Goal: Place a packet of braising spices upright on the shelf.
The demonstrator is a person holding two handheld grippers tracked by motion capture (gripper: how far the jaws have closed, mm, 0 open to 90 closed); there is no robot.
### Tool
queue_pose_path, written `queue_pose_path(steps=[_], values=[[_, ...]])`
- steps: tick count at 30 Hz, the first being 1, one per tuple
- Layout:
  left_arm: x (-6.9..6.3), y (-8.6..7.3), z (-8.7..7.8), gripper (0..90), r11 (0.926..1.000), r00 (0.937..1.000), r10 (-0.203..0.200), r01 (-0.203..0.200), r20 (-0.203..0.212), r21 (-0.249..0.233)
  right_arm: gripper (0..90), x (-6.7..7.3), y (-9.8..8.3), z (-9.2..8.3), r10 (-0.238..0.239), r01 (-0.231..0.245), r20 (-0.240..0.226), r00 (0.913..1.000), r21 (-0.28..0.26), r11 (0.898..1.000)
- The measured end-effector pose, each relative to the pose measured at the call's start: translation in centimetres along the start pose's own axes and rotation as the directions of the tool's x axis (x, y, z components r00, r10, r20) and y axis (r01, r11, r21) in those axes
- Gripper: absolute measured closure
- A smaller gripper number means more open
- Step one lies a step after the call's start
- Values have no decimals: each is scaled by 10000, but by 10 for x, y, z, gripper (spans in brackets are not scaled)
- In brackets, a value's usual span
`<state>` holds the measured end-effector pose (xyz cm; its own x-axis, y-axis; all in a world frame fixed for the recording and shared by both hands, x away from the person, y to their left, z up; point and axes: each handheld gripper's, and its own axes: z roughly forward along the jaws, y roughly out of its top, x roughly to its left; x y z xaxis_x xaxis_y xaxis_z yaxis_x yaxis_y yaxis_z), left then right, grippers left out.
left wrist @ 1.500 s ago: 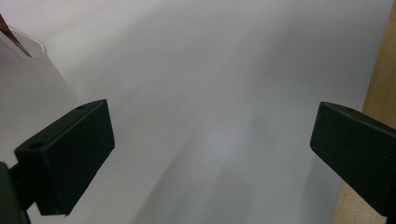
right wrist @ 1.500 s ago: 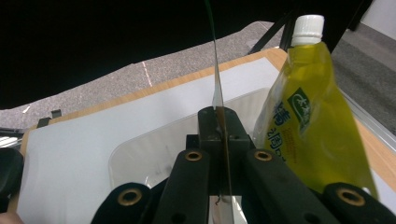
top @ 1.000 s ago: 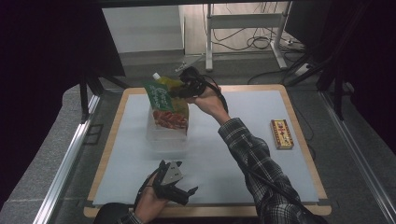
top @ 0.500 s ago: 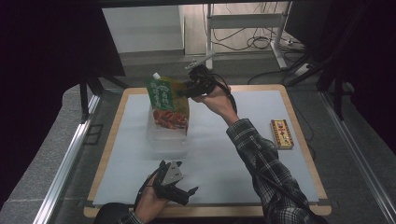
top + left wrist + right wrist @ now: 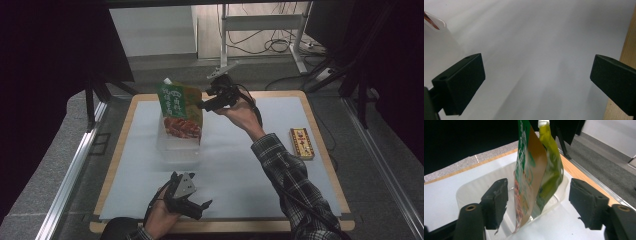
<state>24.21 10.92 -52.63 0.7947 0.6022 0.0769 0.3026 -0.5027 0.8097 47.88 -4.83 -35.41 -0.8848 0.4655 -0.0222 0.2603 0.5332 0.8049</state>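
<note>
Pouches (image 5: 534, 177) upright in the tub (image 5: 471, 187), freed from the right gripper (image 5: 539, 202).
Its jaws have just been opening and stand apart, pouches between them untouched; left gripper (image 5: 536, 82) gapes over bare mat (image 5: 536, 37).

Bright, evenly lit mat (image 5: 240, 165) amid dark surroundings (close views soft).

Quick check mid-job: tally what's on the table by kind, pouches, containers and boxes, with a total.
Pouches: 2, a green printed pouch and a yellow-green spouted pouch, both standing in the container.
Clear plastic containers: 1.
Small flat boxes: 1, near the table's right edge.
Total: 4
</note>
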Motion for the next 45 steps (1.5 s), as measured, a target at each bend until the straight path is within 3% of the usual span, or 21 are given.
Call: queue_pose_path(steps=[13,28,37,45], values=[[-1,0,1,0,10000,10000,-32,32,-1,-62,234,3,-17,-14,33,-33,-45,10000,126,9999],[-1,0,2,0,10000,10000,9,-9,12,5,54,7,-43,-28,158,-159,-102,9998,-61,9999],[-2,0,2,0,10000,10000,4,-4,8,11,38,9,-57,-38,-179,179,21,9998,-44,9998],[-2,0,3,0,10000,10000,2,-2,39,17,36,8,-79,-48,220,-221,-108,9997,-54,9997]])
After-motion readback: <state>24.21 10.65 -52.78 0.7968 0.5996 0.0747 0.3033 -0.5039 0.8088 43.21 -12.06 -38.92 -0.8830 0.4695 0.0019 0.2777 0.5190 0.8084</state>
